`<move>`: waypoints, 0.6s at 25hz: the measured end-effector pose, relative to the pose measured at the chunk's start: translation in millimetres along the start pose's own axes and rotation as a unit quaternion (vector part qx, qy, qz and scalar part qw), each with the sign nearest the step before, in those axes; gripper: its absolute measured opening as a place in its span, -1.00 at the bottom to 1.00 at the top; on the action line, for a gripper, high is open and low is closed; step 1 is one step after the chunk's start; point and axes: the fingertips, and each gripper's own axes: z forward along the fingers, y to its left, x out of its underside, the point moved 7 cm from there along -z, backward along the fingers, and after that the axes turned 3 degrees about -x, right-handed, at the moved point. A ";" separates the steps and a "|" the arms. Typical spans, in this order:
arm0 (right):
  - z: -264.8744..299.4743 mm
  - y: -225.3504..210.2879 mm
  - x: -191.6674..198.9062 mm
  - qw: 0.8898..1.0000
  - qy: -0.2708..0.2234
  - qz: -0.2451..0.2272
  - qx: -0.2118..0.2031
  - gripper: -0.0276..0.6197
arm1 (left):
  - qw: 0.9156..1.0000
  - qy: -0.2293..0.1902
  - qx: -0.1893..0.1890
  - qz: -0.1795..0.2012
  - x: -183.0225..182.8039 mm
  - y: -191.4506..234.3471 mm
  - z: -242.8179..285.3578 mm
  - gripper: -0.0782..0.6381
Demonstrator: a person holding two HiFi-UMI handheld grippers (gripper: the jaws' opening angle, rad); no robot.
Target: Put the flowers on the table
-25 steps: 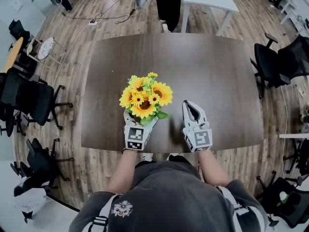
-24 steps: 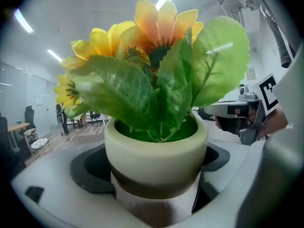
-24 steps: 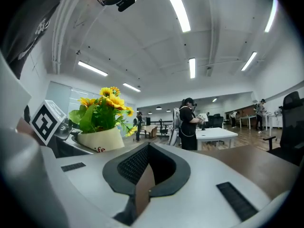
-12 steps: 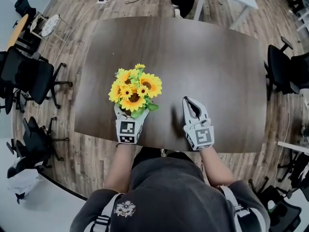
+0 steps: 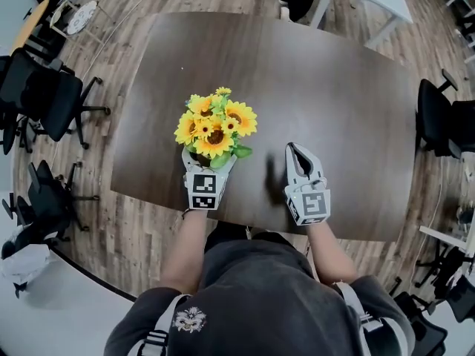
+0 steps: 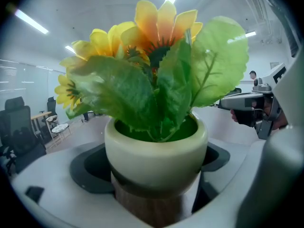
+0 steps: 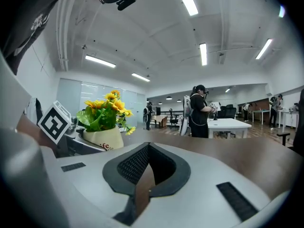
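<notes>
— So, where are the flowers (image 5: 216, 122)?
— Upright in their pot (image 6: 156, 148), over the tabletop (image 5: 334, 102) close to its near edge, left of the middle. Whether the pot rests on the wood, I can't tell.
— And what holds it?
— The left gripper (image 5: 208, 170): its jaws clamp the pot's sides, just under the rim.
— The right gripper (image 5: 295, 148)?
— Near the same edge, apart from the flowers on their right, jaws brought together with nothing between them.
</notes>
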 end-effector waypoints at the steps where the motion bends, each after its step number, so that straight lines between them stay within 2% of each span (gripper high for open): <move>1: 2.0 0.8 1.1 1.000 0.003 -0.002 -0.003 -0.84 | 1.000 0.003 0.001 -0.004 2.3 -0.8 1.6 0.71; 6: 4.6 6.0 -2.8 1.000 -0.001 -0.004 -0.017 -0.84 | 0.999 0.027 -0.004 -0.020 16.6 -1.1 13.0 0.71; 15: 1.8 18.3 17.3 1.000 0.021 0.008 -0.018 -0.84 | 0.997 0.060 -0.031 -0.031 38.0 1.0 22.8 0.71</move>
